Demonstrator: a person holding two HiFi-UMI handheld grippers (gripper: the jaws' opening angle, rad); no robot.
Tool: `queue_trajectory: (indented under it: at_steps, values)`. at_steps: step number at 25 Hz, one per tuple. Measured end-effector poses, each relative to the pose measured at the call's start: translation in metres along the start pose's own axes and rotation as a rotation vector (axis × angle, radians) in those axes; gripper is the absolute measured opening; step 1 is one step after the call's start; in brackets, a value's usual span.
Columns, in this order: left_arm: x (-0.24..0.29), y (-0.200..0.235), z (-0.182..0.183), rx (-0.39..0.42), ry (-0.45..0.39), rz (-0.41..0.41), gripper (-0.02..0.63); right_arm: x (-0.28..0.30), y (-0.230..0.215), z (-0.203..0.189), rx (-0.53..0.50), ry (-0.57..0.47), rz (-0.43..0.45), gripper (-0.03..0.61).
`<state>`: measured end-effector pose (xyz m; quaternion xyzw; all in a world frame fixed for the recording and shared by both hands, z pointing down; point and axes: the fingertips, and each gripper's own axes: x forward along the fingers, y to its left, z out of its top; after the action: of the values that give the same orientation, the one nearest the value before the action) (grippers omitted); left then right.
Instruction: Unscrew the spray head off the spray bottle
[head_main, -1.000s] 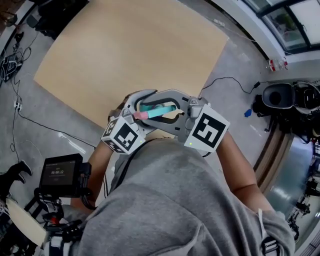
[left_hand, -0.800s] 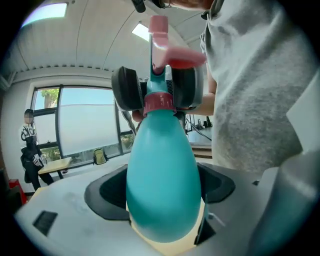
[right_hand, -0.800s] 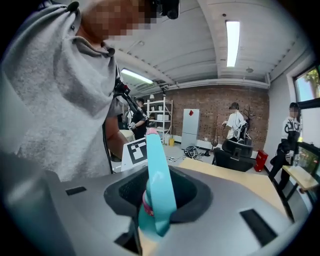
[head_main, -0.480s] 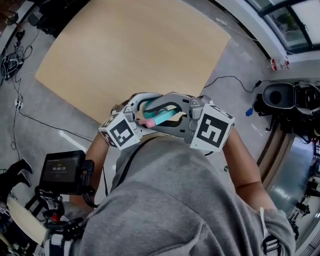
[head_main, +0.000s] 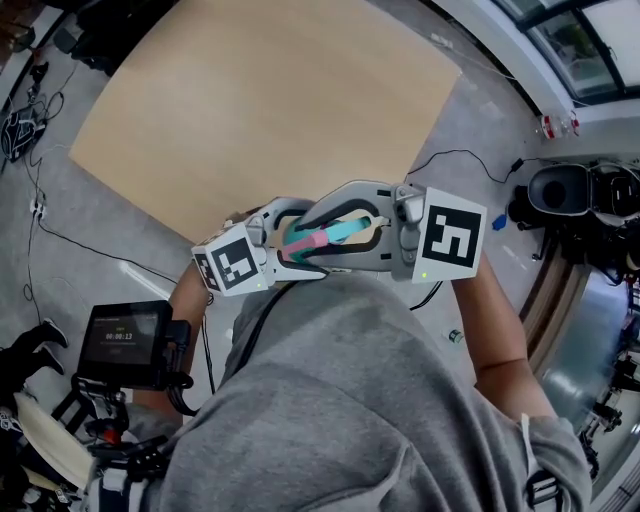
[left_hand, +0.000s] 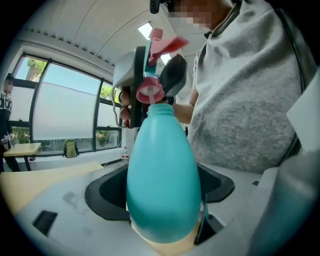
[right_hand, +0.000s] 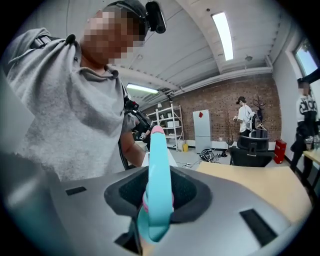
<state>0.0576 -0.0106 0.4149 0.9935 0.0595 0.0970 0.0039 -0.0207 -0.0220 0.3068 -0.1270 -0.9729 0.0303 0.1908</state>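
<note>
Teal spray bottle (left_hand: 162, 185) held in the air just off the 6 o'clock edge of the wooden table (head_main: 250, 100). Left gripper (left_hand: 162, 227) pinches its wide base; right gripper (right_hand: 156, 217) clamps the pink spray head (left_hand: 150, 91). Head view: long axis runs slantwise, head toward 8 o'clock, base toward 2 o'clock.

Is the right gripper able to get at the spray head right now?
Yes, it looks so: the right gripper is clamped on the spray head, and the left gripper holds the bottle.
</note>
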Motion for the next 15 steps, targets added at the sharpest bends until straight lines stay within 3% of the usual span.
queue_trajectory:
  at_steps: [5, 11, 15]
  values:
    - [0.0, 0.014, -0.024, -0.017, 0.037, 0.095, 0.396, -0.011, -0.013, 0.007, -0.012, -0.011, -0.066, 0.11]
    - [0.008, 0.027, -0.057, -0.071, 0.049, 0.139, 0.396, -0.031, -0.036, 0.015, -0.017, -0.02, -0.189, 0.11]
    - [0.008, 0.049, -0.09, -0.119, 0.076, 0.238, 0.397, -0.057, -0.056, 0.021, -0.022, -0.034, -0.288, 0.11]
